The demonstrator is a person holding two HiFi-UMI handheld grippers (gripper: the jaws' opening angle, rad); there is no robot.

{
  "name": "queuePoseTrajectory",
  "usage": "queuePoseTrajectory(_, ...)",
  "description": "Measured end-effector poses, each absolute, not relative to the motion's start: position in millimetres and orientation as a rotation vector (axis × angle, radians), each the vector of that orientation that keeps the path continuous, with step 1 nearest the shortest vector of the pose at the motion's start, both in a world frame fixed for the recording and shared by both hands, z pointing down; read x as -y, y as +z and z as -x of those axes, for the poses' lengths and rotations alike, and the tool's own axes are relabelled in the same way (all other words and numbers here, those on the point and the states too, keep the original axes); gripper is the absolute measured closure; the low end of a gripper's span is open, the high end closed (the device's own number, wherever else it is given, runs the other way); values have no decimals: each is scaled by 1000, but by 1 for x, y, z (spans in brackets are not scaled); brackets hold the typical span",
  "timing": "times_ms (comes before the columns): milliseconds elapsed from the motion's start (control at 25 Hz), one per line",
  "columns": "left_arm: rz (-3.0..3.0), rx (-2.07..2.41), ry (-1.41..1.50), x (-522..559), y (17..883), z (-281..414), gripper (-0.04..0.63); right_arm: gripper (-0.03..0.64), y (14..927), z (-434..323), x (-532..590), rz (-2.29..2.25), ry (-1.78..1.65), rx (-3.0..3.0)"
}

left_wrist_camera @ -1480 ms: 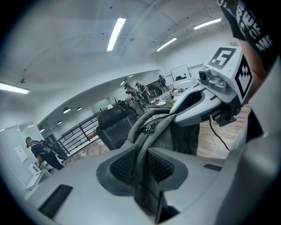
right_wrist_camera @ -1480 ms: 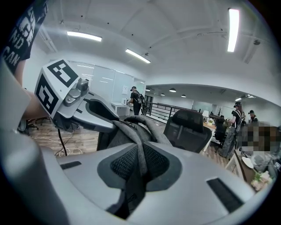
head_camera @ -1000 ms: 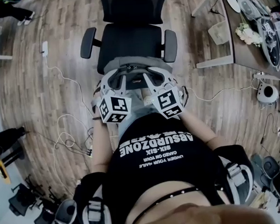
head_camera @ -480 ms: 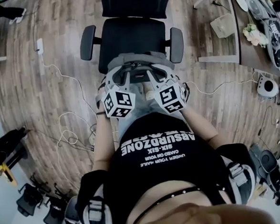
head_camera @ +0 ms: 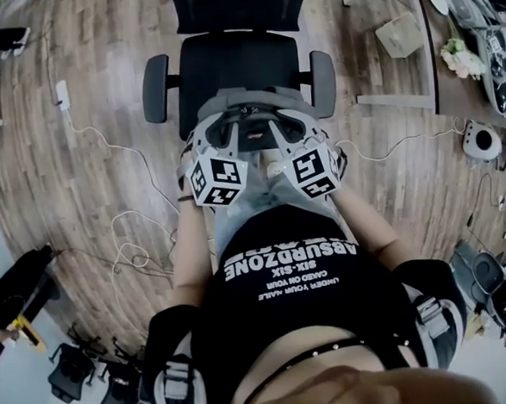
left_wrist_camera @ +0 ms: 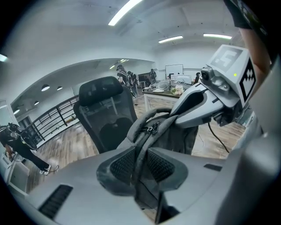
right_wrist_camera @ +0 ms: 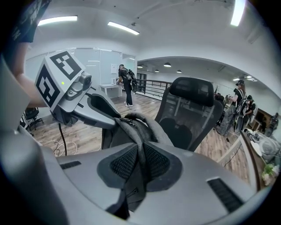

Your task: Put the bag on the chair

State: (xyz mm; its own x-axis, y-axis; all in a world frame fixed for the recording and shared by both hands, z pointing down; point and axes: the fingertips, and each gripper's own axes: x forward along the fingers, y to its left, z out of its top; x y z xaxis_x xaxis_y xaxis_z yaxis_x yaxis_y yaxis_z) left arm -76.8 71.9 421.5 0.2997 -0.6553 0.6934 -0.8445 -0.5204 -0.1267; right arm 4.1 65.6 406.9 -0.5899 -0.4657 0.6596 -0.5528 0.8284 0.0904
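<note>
- Two grippers carry the bag [head_camera: 248, 102]. The left gripper [left_wrist_camera: 139, 163] and the right gripper [right_wrist_camera: 139, 160] each pinch a grey strap or fold of it hard between the pads.
- Over the last second the bag and both grippers have slid toward twelve o'clock and sunk a little.
- The bag's far end now overlaps the front edge of the chair [head_camera: 239, 60], which stands at twelve o'clock from the person. I can't tell if it touches the seat.
- My guess is that the carry is nearly done. What remains is to push a bit farther, lower the bag and let go.
</note>
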Motion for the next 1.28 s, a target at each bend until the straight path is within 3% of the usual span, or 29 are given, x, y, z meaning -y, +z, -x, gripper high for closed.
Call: queuePoseTrajectory(1280, -2441, 1137, 932, 65, 481, 103, 503, 538, 463, 25, 68, -940, -32, 2102)
